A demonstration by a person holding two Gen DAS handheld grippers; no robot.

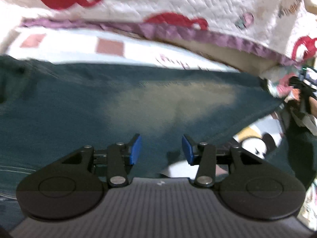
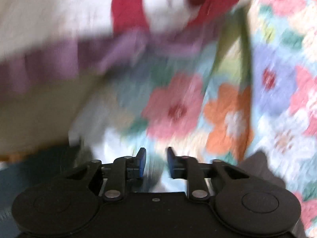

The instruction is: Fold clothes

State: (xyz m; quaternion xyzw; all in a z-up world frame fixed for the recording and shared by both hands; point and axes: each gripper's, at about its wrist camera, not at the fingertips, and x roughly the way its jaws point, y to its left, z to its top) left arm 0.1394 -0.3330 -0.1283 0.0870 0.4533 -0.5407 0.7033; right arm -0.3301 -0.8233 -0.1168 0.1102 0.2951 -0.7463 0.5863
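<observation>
One pair of jeans (image 1: 118, 103) fills the middle of the left wrist view: dark teal-blue denim with a pale, faded patch near its centre, spread fairly flat and reaching from the left edge to a slanting hem on the right. It lies on a bed sheet (image 1: 111, 47) that is white with reddish squares, and a cartoon panda print (image 1: 255, 144) shows past the hem.

The left tool (image 1: 161, 149) hovers over the denim with its two blue pads wide apart and nothing between them.

Behind the jeans hangs one quilted white blanket (image 1: 178, 2) with red ring shapes and a ruffled purple border.

The right wrist view is heavily blurred. The right tool (image 2: 155, 163) has its two blue pads parted by a moderate gap, gripping nothing. In front of it is one floral fabric (image 2: 227, 109), soft-looking, with pink, orange and lilac flowers on pale blue. The white blanket's purple trim crosses the upper left.
</observation>
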